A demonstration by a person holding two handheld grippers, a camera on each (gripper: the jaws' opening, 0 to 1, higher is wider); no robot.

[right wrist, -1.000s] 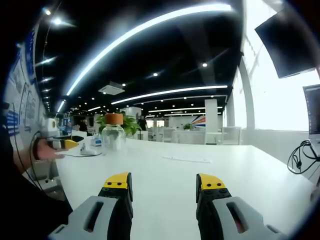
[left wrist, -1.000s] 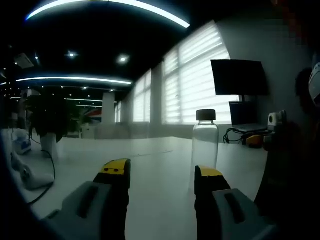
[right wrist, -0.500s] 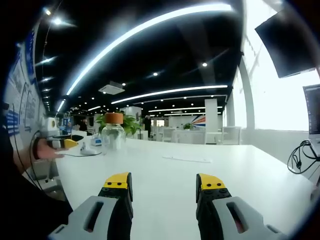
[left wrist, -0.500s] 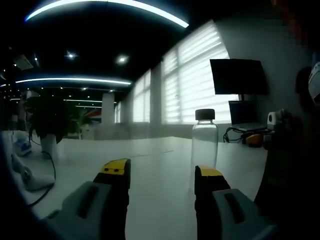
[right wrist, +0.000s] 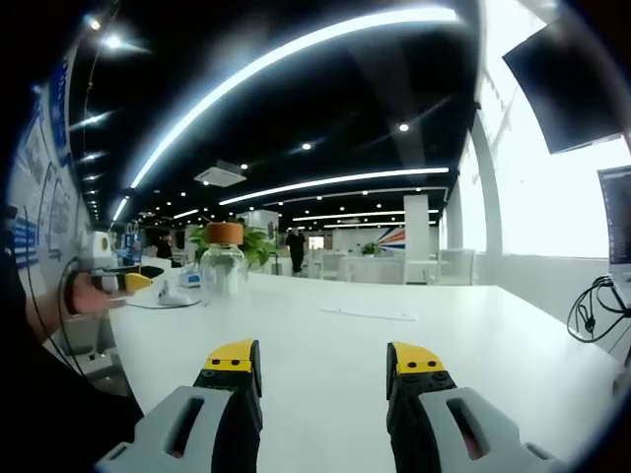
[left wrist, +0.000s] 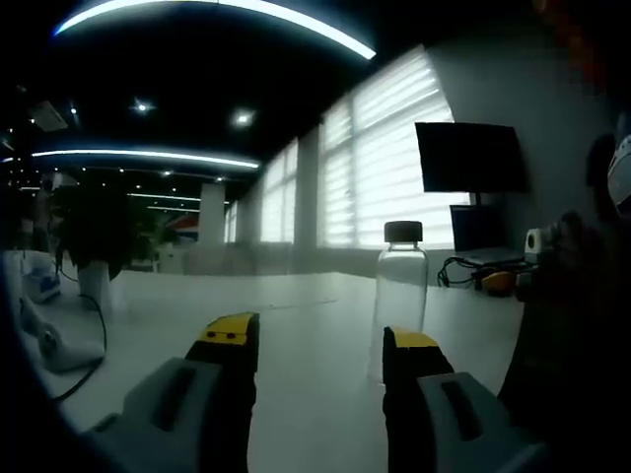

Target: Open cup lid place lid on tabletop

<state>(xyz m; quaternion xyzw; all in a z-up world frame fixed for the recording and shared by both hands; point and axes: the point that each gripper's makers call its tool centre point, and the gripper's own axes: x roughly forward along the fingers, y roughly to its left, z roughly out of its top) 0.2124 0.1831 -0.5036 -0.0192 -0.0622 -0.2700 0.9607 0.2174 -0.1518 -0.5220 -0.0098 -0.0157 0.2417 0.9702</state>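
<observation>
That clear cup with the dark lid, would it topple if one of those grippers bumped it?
Probably yes. The clear, tall, narrow cup looks empty, so likely light, and a push near its dark round lid could tip it. It looks smooth-walled, so perhaps slippery, and may roll on the white tabletop if it falls.

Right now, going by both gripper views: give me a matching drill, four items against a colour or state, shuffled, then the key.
Items:
1. clear glass bottle's round lid
2. left gripper
3. wall-mounted flat monitor
4. broad white tabletop

Colour or state:
A. black, screen dark
B. orange-brown, on the bottle
C. jaws apart, holding nothing
D. bare white, sheet of paper lying on it

Pairs: 1-B, 2-C, 3-A, 4-D
</observation>
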